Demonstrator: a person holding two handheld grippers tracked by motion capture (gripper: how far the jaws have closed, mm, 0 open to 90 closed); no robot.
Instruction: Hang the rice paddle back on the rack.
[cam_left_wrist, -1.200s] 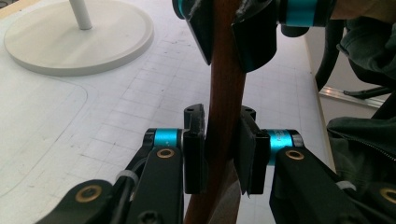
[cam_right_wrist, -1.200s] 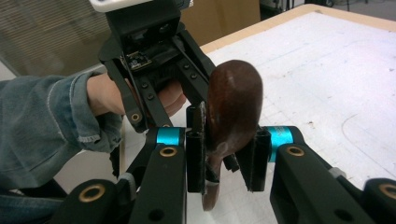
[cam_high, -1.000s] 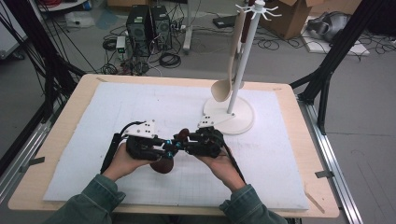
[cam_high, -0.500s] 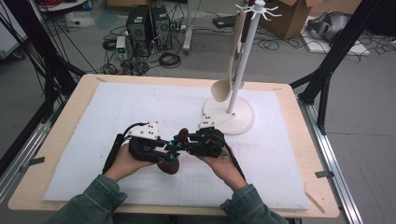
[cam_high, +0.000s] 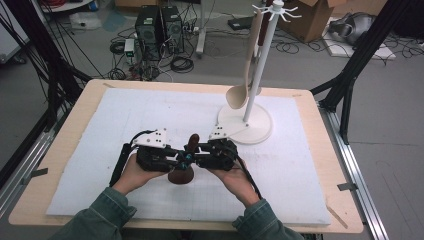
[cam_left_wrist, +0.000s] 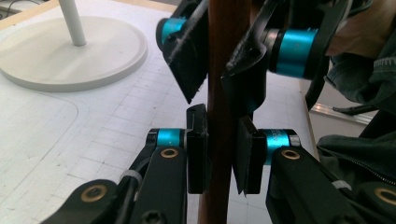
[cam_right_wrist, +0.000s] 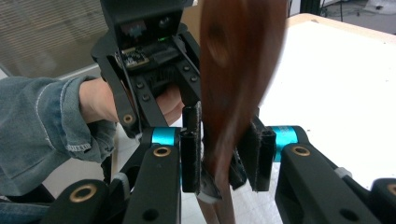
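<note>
Pale wooden spoon (cam_high: 243, 75) on white rack (cam_high: 257, 75); dark spoon (cam_high: 186, 162) apart.

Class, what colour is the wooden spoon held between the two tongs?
Dark reddish-brown wooden spoon, clearest in the left gripper view.

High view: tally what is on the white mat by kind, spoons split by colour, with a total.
Dark brown spoon, between both grippers: 1
Pale wooden spoon, hanging on the stand: 1
White hook stand: 1
Hand-held grippers, left gripper and right gripper: 2
Total: 5
</note>
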